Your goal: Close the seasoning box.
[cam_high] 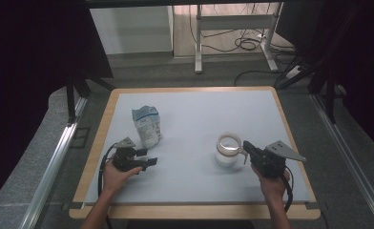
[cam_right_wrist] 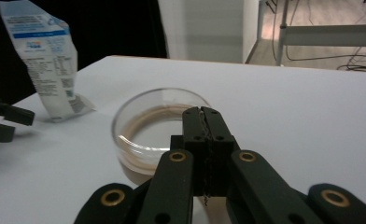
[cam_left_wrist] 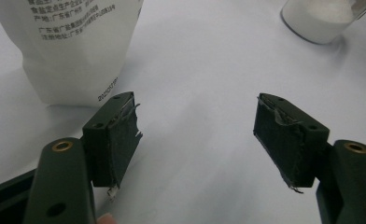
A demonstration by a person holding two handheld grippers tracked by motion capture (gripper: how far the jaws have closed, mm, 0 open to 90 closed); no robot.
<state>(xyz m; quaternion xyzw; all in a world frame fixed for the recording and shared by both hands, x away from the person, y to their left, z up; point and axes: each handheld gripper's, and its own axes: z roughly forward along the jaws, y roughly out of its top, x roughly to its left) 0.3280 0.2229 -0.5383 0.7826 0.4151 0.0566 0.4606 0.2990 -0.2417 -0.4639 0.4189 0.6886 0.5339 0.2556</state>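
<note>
Just before the shut right claw [cam_right_wrist: 204,114], glass jar [cam_right_wrist: 160,128]; bag [cam_right_wrist: 45,60] beyond

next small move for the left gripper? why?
Probably ease the left gripper forward to the bag: its jaws stand open with nothing between them, and the bag stands just ahead. The right gripper is shut beside the glass jar.

Overall light: pretty dim room, dark curtains at both sides swallow the edges in the high view.
Brightest spot: the floor behind the table [cam_high: 194,143], lit from the back.
Shadows: soft and faint, a small one beside the bag [cam_high: 147,125].
Glare: mild sheen on the glass jar [cam_right_wrist: 158,123] rim.
Sharpness: high view a bit grainy, right gripper view's background soft, near jaws slightly blurred.
</note>
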